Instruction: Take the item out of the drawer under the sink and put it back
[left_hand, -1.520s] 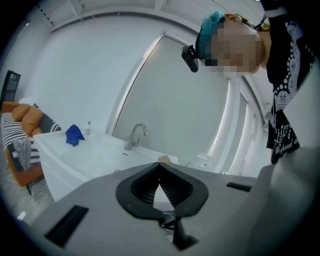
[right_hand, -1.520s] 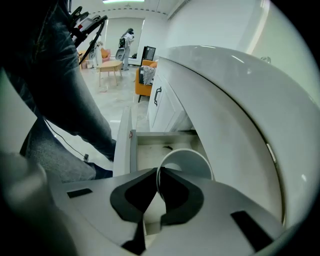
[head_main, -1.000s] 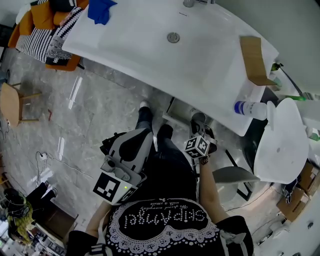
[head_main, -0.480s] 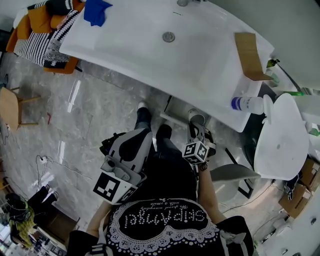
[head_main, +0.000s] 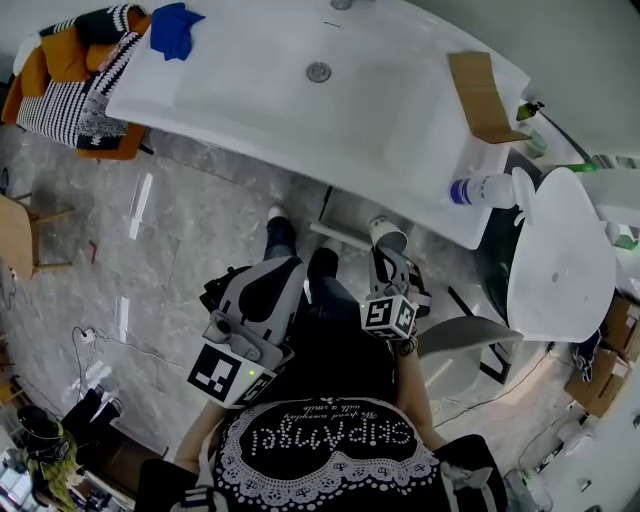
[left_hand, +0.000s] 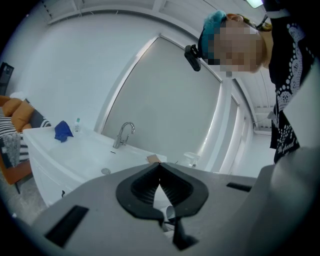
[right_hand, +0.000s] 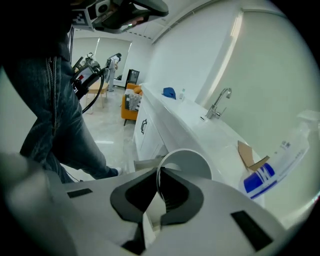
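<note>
Cup (right_hand: 186, 162), white, is pinched by its rim in the right gripper (right_hand: 158, 172). The jaws are nearly together w/ the thin wall between them, and the cup's open mouth faces back toward that gripper's camera. In the head view the cup sits just in front of the counter (head_main: 250, 110) edge, right beside the pulled-out drawer (head_main: 343, 212) under the sink. Can't tell whether the cup's base is clear of the drawer.

Left gripper (left_hand: 159, 165) is empty, jaws pressed together tip to tip w/ nothing between. It is held by the person's left side, pointing roughly level toward the sink, well apart from the cup.

On the counter:
- drain (head_main: 318, 72) in the middle of the basin
- faucet (right_hand: 220, 102) at the back
- blue cloth (head_main: 172, 30) at the far left end
- brown cardboard piece (head_main: 482, 95) toward the right end
- clear bottle w/ blue label (head_main: 480, 190), lying on its side near the right front corner, just beyond the cardboard

Cabinet front below the counter has a dark handle (right_hand: 144, 125). The person's jeans leg (right_hand: 45, 110) stands to the left in the right gripper view, on grey marbled floor (head_main: 190, 240).
</note>
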